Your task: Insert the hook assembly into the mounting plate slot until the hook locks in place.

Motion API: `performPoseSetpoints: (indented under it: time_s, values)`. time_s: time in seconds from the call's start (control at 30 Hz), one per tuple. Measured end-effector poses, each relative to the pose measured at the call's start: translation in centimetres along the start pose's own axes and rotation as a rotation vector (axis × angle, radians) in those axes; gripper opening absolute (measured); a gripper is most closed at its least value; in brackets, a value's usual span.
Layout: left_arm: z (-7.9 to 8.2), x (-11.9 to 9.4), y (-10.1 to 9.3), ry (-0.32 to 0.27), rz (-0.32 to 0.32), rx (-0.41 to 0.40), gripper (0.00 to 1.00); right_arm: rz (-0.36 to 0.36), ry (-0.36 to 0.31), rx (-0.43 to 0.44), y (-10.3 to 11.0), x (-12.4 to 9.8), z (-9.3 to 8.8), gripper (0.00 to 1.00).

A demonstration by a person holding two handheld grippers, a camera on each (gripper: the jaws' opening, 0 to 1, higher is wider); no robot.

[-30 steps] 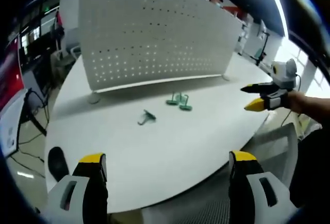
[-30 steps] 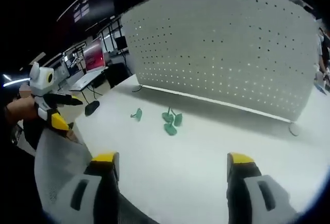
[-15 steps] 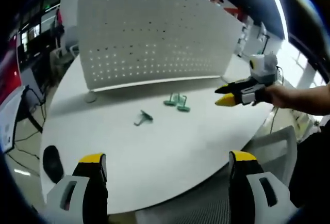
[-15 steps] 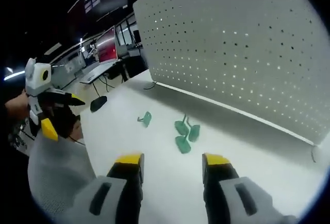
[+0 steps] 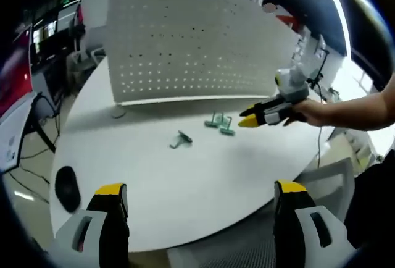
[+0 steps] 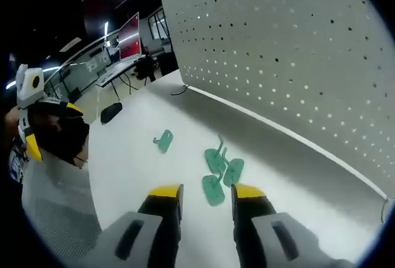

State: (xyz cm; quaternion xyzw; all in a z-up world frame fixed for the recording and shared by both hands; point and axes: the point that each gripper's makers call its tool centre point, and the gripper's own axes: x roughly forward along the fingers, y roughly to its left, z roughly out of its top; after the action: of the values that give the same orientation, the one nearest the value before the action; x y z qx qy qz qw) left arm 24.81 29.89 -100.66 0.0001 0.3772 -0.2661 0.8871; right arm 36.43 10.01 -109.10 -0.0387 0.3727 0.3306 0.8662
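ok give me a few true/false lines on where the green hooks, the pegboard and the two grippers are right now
1. The green hooks lie on the white table. True.
2. One green hook lies apart from the clustered ones. True.
3. A hook already hangs on the perforated board. False: no hook is seen on the board; those visible are on the table in front of it.
4. The right gripper grips a hook. False: its jaws stand narrowly apart with nothing between them, just short of the cluster.
5. The left gripper has its jaws wide apart and holds nothing. True.
6. The board lies flat on the table. False: it stands upright at the table's far side.
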Motion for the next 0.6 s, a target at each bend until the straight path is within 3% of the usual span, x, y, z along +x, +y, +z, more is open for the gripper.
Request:
performPoseSetpoints:
  time_s: [0.17,0.27,0.6]
  values:
    - [0.3,-0.3,0.4,-0.009,0.015,0.007,1.00,0.004,0.019,-0.006,-0.3,1.6,0.1,0.22]
    - [0.3,-0.2,0.7,-0.016,0.020,-0.007,1.00,0.008,0.068,-0.041,-0.9,2.4,-0.3,0.18]
    - [-2.0,0.7,0.8,0.031,0.012,-0.041,1.00,0.105,0.131,-0.054,-0.8,3.8,0.5,0.04]
